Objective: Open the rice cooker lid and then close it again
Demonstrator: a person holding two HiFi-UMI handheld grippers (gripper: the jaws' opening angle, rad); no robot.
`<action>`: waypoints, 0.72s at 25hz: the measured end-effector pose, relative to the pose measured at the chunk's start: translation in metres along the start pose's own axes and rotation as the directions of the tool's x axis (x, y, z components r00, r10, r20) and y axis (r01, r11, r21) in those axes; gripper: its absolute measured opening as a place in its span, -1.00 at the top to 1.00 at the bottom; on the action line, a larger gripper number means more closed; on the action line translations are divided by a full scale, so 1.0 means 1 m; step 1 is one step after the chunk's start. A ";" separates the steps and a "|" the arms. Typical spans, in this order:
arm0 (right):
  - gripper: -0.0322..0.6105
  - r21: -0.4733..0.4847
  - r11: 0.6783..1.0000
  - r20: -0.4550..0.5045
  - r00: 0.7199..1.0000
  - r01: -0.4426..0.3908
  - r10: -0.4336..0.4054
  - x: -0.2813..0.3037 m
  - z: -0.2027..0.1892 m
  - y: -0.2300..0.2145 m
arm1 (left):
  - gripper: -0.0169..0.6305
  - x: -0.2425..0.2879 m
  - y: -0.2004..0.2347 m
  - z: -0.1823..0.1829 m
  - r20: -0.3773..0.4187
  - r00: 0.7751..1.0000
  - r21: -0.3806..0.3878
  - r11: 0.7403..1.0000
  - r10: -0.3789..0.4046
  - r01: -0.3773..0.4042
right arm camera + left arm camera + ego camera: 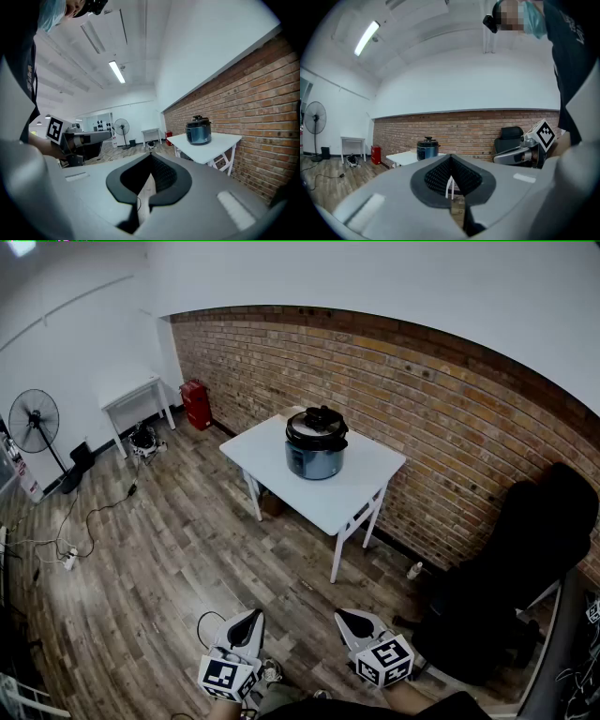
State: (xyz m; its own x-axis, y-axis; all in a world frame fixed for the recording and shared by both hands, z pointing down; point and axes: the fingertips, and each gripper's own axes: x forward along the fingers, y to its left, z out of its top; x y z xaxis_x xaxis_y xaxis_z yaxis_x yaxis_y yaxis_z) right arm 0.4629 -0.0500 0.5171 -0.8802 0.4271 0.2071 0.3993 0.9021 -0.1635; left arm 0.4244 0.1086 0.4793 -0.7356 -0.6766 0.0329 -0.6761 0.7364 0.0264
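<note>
- Two grippers, the left gripper (pixel 253 616) and the right gripper (pixel 347 617), have fingers closed on nothing.
- Rice cooker (pixel 316 448) stands on the white worktop (pixel 361 486), lid (pixel 317 424) down, well apart from both.

Probably a lab: brick wall (pixel 422 399), floor cables (pixel 94 517), fan (pixel 34 418).

Bare wooden floor (pixel 187 549) lies open between me and the desk (pixel 361 486), its top free around the rice cooker (pixel 316 443), while the brick wall (pixel 441 409) blocks behind it and a black chair (pixel 525 559) stands to its right.
</note>
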 end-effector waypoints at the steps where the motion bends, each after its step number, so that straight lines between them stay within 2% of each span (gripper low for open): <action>1: 0.89 0.001 1.000 0.001 1.000 0.002 -0.002 0.003 0.002 -0.001 | 0.95 0.002 0.003 0.001 0.000 1.000 0.000 1.000 0.001 -0.001; 7: 0.89 0.022 1.000 0.005 1.000 0.007 -0.007 0.029 0.013 -0.007 | 0.95 0.019 0.025 0.005 0.001 1.000 -0.013 1.000 -0.008 0.008; 11: 0.89 0.077 0.997 0.083 0.997 -0.010 0.004 0.047 0.030 -0.008 | 0.94 0.029 0.041 0.012 0.032 0.999 -0.052 0.998 -0.042 0.043; 14: 0.64 0.087 0.996 0.084 0.996 0.021 -0.029 0.064 0.033 -0.011 | 0.67 0.038 0.053 0.006 0.012 0.996 -0.069 0.994 -0.083 0.084; 18: 0.36 0.105 0.993 0.078 0.995 0.058 -0.066 0.089 0.043 -0.014 | 0.57 0.048 0.075 0.004 -0.013 0.994 -0.070 0.992 -0.108 0.107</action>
State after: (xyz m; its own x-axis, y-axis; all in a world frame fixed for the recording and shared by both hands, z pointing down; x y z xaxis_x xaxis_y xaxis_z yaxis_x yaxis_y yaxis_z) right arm 0.3674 -0.0274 0.4969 -0.9220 0.3602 0.1418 0.3183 0.9139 -0.2518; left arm 0.3380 0.1314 0.4792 -0.6577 -0.7521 0.0425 -0.7462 0.6582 0.0996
